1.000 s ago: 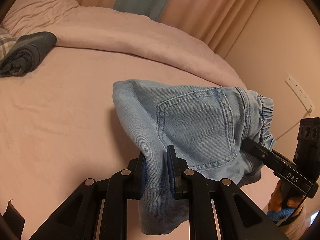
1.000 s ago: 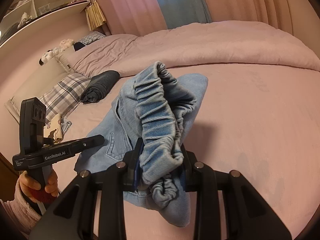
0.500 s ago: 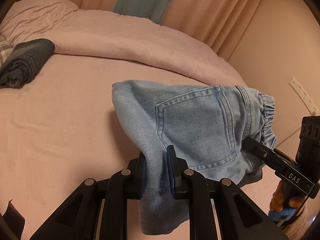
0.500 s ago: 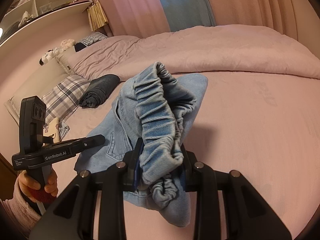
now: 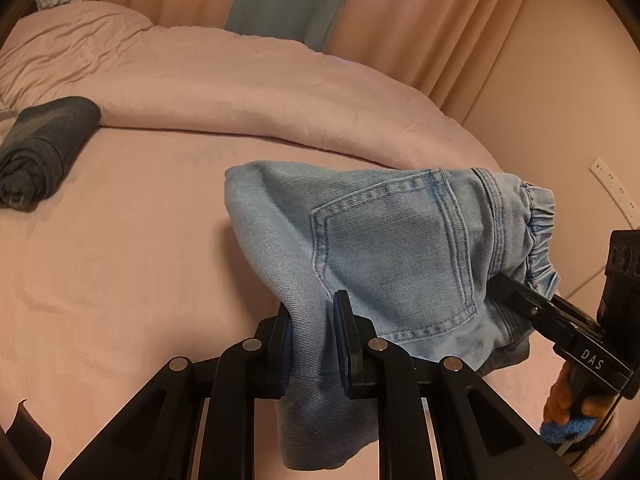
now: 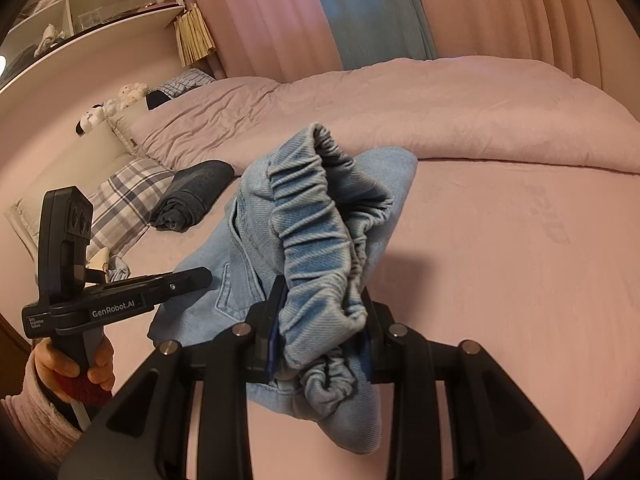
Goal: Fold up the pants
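Light blue denim pants (image 5: 384, 248) hang folded between my two grippers above the pink bed. My left gripper (image 5: 312, 332) is shut on the folded leg end, with fabric hanging below the jaws. My right gripper (image 6: 320, 320) is shut on the gathered elastic waistband (image 6: 316, 216). In the left wrist view the back pocket (image 5: 396, 256) faces me and the right gripper (image 5: 496, 284) grips the waistband at the right. In the right wrist view the left gripper (image 6: 200, 276) shows at the left, held by a hand.
A rolled dark garment (image 5: 44, 148) lies on the pink sheet (image 5: 120, 260) at the left, also in the right wrist view (image 6: 192, 196). A bunched pink duvet (image 5: 248, 80) lies behind. Plaid pillow (image 6: 124, 200), shelves (image 6: 92, 4), curtains (image 6: 280, 16) and a wall (image 5: 568, 92) surround.
Both grippers have kept their hold on the pants. The pants and both grippers have lifted and shifted slightly toward the far side of the bed; the pants' shape is unchanged.
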A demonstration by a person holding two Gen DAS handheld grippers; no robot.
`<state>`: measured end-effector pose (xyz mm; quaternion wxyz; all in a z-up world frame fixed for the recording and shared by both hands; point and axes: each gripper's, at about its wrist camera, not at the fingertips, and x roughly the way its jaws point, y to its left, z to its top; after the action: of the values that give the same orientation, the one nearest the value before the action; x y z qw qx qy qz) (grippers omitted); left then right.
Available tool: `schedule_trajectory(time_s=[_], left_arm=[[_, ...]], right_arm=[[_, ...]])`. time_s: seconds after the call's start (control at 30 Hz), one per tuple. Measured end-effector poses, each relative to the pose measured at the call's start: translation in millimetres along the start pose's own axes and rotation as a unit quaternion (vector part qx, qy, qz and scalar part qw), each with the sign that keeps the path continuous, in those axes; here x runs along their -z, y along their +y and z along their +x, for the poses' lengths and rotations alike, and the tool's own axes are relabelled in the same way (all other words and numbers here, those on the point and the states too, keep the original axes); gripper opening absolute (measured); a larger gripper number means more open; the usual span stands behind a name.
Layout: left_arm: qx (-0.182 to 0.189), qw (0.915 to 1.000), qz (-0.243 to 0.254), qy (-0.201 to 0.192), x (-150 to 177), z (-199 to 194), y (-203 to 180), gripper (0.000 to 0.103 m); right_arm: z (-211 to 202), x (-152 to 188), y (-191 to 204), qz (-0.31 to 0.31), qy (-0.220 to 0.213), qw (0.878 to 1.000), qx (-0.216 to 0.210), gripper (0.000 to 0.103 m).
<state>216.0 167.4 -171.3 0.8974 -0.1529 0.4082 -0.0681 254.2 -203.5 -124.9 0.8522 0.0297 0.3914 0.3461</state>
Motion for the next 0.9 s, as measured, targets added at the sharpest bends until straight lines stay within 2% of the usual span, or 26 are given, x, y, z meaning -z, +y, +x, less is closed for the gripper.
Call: schedule_trajectory(time_s=[0.23,0.47,0.6,0.7,0.73,0.83,0.87,0.9], left_arm=[[-0.008,1.0000,-0.001,-0.002,1.0,5.3,-4.0,0.016],[-0.024,0.9997,-0.001,0.007,3.2,27.4,-3.9,0.016],[-0.035,0.9990,-0.010,0.025,14.1,49.4,3.4,0.016],[-0.051,0.9980,-0.016,0.035,26.8,62.6,10.0,0.016],[-0.049,0.9980,-0.014,0.036,30.0,63.3,10.6,0.016],[-0.059,0.9972,-0.009,0.045,38.2,59.8,8.9,0.026],[-0.067,0.9967,-0.006,0.047,40.3,56.2,7.8,0.035],[-0.085,0.9953,0.000,0.046,43.2,49.9,6.2,0.046]], right_arm=[[22.4,-18.1,-8.1,-0.006,-0.002,1.000,0.004,0.030],[57.5,-31.4,-25.5,0.001,0.003,1.000,0.007,0.030],[85.0,-29.8,-39.5,0.011,0.021,1.000,0.010,0.031],[113.0,-22.0,-53.9,0.031,0.052,0.998,0.018,0.032],[118.1,-19.1,-57.4,0.036,0.058,0.997,0.024,0.035],[132.0,-11.5,-75.3,0.068,0.084,0.993,0.039,0.046],[134.1,-9.4,-81.3,0.082,0.093,0.991,0.044,0.053],[134.3,-7.8,-86.0,0.091,0.101,0.989,0.050,0.056]])
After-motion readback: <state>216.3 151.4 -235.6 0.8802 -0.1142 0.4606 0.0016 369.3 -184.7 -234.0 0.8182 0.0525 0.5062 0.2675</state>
